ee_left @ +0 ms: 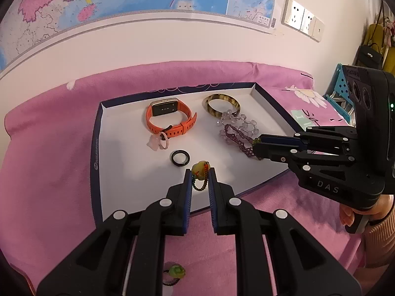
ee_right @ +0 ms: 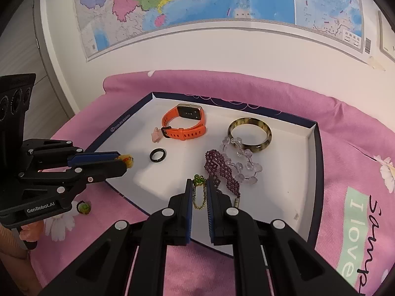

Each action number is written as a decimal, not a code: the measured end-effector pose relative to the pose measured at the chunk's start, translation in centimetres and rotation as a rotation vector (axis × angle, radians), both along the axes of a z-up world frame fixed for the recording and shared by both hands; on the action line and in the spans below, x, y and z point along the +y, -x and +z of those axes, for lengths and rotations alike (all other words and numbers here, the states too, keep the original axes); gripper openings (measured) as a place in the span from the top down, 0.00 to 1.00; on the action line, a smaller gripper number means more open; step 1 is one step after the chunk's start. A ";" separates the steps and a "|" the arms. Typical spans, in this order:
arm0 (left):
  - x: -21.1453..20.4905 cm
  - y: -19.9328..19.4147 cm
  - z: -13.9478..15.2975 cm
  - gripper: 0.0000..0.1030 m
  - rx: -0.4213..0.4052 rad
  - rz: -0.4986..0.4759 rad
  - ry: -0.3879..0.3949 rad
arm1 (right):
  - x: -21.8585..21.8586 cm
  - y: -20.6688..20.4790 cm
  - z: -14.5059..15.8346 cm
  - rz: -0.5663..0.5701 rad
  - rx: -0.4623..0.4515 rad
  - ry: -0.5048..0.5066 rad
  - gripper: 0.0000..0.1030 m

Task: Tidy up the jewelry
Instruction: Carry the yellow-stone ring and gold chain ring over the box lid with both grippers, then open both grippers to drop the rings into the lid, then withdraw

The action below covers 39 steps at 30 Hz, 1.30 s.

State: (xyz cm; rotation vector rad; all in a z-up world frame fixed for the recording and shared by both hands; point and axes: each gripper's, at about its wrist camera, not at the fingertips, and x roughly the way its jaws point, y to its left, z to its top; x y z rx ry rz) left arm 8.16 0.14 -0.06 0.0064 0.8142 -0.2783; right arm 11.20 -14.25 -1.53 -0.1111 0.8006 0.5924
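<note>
Two grippers work over the tray at once, each clamped on a small charm. In the left wrist view the left gripper (ee_left: 200, 172) pinches a yellow charm (ee_left: 200, 169) between its blue-padded fingertips, a beaded loop dangling below it, over the near part of the white tray (ee_left: 128, 172). The right gripper (ee_right: 199, 185) grips a green charm (ee_right: 199, 180) by its top, with a gold ball chain hanging down between the fingers, over the tray's near edge beside the purple beaded bracelet (ee_right: 219, 170).

Just past the yellow charm a black ring (ee_left: 180, 158) lies flat on the tray floor. Farther back sits an orange watch (ee_left: 170, 118), with a pink charm (ee_left: 156, 143) touching its strap. To the right, a clear crystal bracelet (ee_right: 243, 162) overlaps the purple one and leans on a tortoiseshell bangle (ee_right: 249, 133).

Off the tray, another green charm (ee_left: 176, 271) on a dark cord rests on the pink blanket (ee_left: 49, 160) under the left gripper. On the wall behind hangs a map (ee_right: 197, 0), with wall sockets (ee_left: 302, 19) at the right
</note>
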 end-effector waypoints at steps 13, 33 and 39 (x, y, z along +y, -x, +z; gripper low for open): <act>-0.1 -0.8 -0.9 0.87 0.025 0.012 0.003 | 0.3 -0.7 -0.9 -0.004 0.022 0.010 0.91; -0.1 -1.7 -2.3 0.87 0.062 0.016 0.001 | 0.3 -1.2 -1.6 -0.025 0.044 0.018 0.87; 0.0 -1.6 -2.4 0.78 0.057 0.018 0.008 | -0.1 -1.3 -1.5 -0.039 0.049 -0.004 0.86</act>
